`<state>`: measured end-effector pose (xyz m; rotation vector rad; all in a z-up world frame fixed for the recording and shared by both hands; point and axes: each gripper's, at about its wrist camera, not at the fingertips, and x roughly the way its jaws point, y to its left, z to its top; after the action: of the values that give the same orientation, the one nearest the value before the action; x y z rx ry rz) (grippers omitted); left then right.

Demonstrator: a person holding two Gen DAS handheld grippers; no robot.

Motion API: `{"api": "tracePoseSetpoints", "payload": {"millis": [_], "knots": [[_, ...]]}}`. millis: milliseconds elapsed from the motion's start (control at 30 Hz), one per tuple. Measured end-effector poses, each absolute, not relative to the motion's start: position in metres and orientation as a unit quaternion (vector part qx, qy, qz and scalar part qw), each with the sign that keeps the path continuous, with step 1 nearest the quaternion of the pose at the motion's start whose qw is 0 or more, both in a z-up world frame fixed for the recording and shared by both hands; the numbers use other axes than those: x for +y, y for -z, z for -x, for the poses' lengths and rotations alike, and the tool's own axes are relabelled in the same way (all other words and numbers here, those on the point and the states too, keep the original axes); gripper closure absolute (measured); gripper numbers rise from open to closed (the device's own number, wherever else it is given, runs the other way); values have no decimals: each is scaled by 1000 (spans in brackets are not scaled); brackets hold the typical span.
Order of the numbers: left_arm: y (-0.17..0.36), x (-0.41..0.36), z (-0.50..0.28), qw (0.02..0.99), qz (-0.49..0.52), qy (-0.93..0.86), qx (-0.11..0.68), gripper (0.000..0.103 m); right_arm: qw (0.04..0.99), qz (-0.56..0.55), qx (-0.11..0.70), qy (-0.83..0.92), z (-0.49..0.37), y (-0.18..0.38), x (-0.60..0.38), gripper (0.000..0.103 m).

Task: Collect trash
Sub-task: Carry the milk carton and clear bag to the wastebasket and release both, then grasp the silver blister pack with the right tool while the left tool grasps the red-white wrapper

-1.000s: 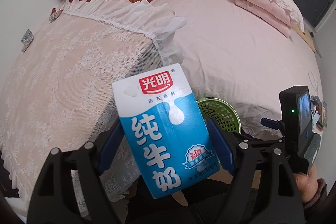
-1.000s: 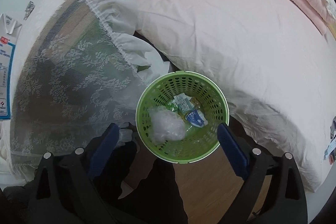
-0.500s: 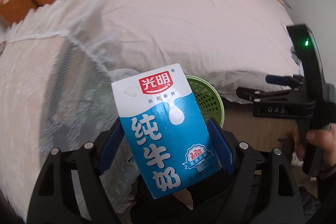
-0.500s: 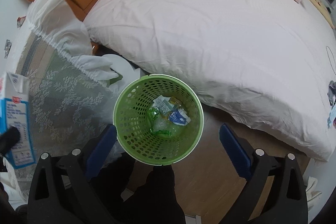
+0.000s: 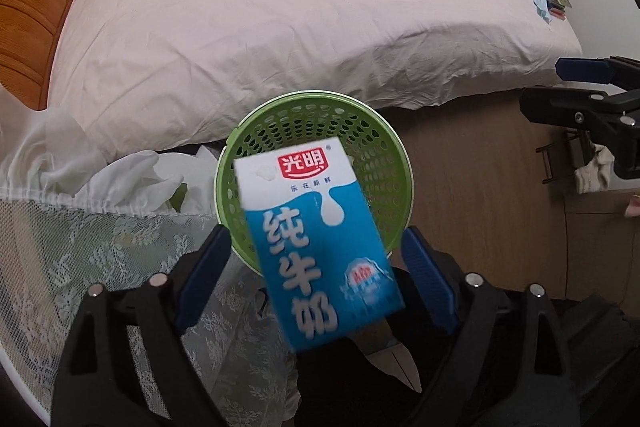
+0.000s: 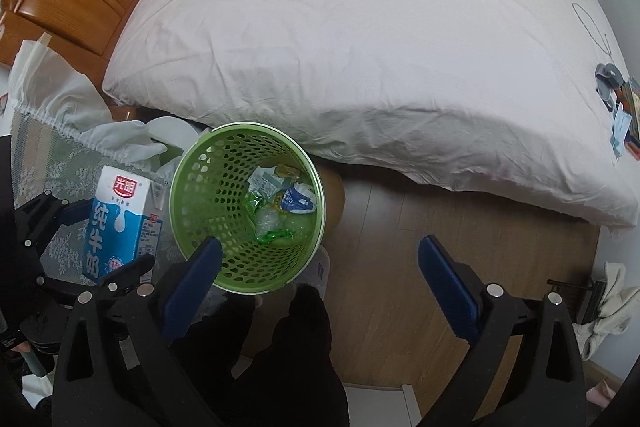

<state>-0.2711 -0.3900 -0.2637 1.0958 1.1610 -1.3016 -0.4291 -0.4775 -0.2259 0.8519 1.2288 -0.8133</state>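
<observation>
L wrist view: the left hand-held gripper [image 5: 316, 269] points down over the green basket [image 5: 404, 163], which stands on the wood floor [image 5: 472, 195] right at the edge of the bed [image 5: 280, 7]. The milk carton [image 5: 316, 239] sits between its blue pads but looks blurred; there are gaps on both sides, so the pads aren't pressing it. Its jaws have just been opening and stand wide. The carton's top overlaps the basket mouth. A lace cloth [image 5: 80, 259] hangs to the left of the basket. The right hand-held gripper [image 5: 592, 99] pokes in from the right edge, well apart from the basket.

R wrist view: the right hand-held gripper [image 6: 320, 267] stands wide w/ nothing between its pads; its jaws have just been opening. The basket [image 6: 192, 187] lies partly behind its left pad, w/ crumpled wrappers [image 6: 280, 203] at the bottom. The carton [image 6: 120, 223] shows just left of the basket, between the left hand-held gripper's [image 6: 104, 235] arms, upright, label facing the camera. Dark-clothed legs [image 6: 296, 347] stand below the basket.
</observation>
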Motion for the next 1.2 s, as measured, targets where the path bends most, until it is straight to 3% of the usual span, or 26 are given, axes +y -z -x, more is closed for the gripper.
{"api": "tracePoseSetpoints", "payload": {"millis": [133,333,533,767,1200], "knots": [[255,-390,270,531,-455,529,482,9,663,-374,542,356,426,227,-478,5],[214,-366,237,618,-387,475,493,9,691,-349,533,342,402,212,-478,5],[127,-292,170,772,-270,343,462,8,773,-259,518,258,334,165,-457,5],[62,-189,95,864,-179,178,436,8,841,-206,482,133,228,114,-418,2],[56,-50,-24,885,-93,75,451,8,874,-67,481,-29,9,69,-279,2]]}}
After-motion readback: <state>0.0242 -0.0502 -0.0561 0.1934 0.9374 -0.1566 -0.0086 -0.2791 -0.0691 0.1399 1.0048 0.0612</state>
